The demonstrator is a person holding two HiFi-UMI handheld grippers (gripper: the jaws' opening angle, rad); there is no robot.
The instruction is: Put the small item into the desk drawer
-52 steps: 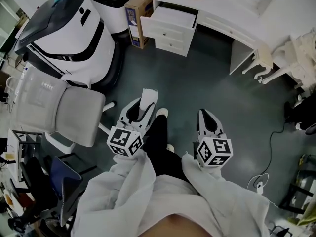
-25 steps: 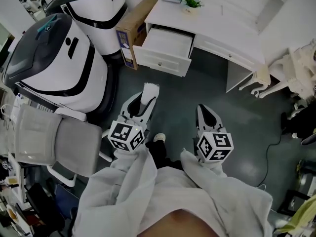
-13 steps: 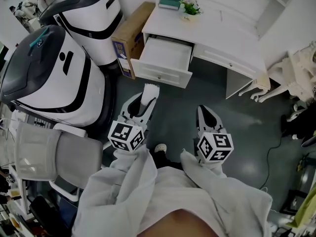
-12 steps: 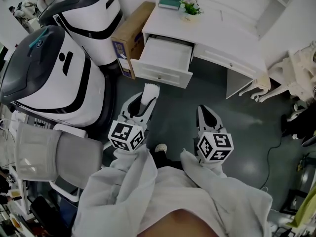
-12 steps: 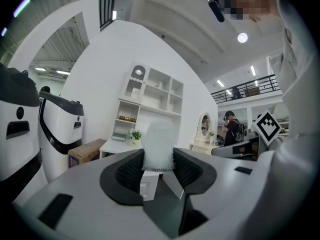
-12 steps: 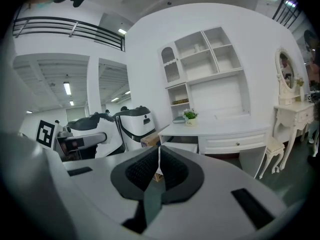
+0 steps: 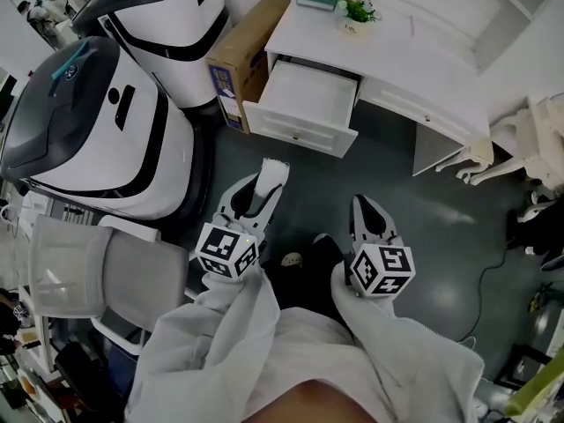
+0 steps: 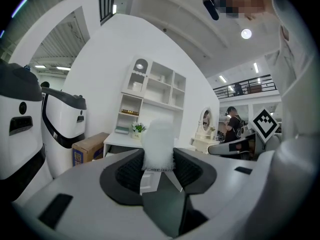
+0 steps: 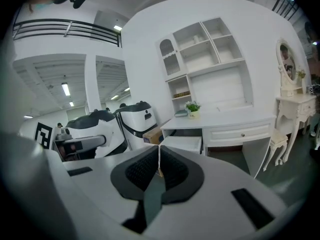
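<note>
Left hand-held gripper (image 8: 158, 160) clamped on small white item (image 8: 159, 143), fuzzy and mesh-textured; right hand-held gripper (image 9: 159, 167) closed, empty.

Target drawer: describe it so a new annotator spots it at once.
Find the white desk at the top of the head view, with the potted plant on it. The drawer is at the desk's left end, beside the cardboard box. It's the only one pulled out, white inside showing; the long drawer to its right is shut.

Left gripper (image 7: 257, 194) pinches the small white item (image 7: 272, 173); right gripper (image 7: 368, 208) level beside it, jaws pressed together, both pointing forward.
</note>
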